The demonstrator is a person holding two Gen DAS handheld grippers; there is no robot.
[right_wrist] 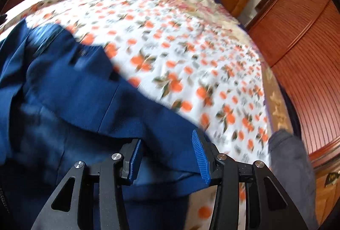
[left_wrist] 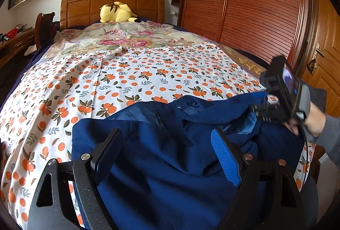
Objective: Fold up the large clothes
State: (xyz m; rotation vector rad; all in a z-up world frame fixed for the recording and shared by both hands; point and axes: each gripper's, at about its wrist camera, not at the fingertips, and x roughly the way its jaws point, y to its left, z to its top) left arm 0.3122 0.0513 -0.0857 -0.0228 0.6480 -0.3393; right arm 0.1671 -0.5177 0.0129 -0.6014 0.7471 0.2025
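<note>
Left wrist view: one navy woven garment lies rumpled on the bed's orange-print cotton sheet, a small white neck label unreadable. The left tongs gape wide over it, ribbed blue pads clear of the cloth. At right, the right tongs stand parted, cloth between them, pads not pressing. One yellow plush toy rests by the wooden headboard.

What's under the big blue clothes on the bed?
The crumpled dark blue garment lies on a white sheet printed with oranges. The sheet shows all around it; whatever is directly beneath the cloth is covered.
</note>
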